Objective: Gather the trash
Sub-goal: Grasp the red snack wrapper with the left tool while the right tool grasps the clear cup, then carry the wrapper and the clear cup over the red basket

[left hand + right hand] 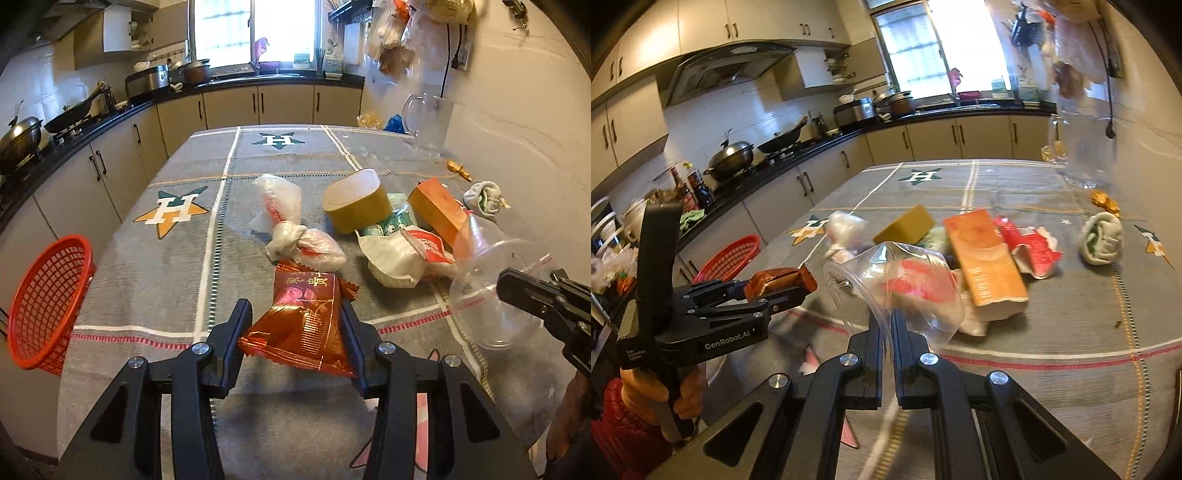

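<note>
The red snack wrapper point(303, 325) is pinched in the left gripper point(295, 317) above the table's near edge; the right gripper point(886, 328) clamps a clear plastic cup point(905, 288). Both look mid-carry; next, the red basket point(48, 299) at the left edge

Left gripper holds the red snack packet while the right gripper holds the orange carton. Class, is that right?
Not quite. The left gripper does hold the red snack packet, but the right gripper holds the clear plastic cup, as the right wrist view shows; the orange carton lies on the table.

Bright window point(255, 29), beige cabinets point(229, 105)
</note>
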`<action>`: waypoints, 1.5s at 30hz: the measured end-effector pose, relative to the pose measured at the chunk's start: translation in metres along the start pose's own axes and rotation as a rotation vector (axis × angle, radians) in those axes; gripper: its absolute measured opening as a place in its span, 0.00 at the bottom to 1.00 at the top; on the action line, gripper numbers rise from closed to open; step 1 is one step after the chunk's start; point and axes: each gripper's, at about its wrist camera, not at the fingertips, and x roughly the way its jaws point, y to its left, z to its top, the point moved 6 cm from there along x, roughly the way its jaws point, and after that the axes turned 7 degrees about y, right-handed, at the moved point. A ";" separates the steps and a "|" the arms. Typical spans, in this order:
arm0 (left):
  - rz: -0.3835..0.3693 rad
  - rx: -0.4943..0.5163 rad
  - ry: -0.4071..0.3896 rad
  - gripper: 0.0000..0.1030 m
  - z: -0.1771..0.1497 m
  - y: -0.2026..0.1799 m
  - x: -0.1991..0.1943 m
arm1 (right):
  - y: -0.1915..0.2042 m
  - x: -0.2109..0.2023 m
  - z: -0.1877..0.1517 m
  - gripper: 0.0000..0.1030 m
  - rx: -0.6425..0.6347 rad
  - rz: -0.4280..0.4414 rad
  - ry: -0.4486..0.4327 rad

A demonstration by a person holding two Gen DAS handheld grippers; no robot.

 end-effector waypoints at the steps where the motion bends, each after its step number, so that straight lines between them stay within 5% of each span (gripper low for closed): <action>1: 0.005 -0.001 -0.004 0.44 -0.001 0.001 -0.001 | 0.003 0.002 0.000 0.06 -0.004 0.003 0.004; 45: 0.115 -0.149 -0.056 0.45 -0.015 0.080 -0.017 | 0.075 0.044 0.015 0.06 -0.114 0.084 0.110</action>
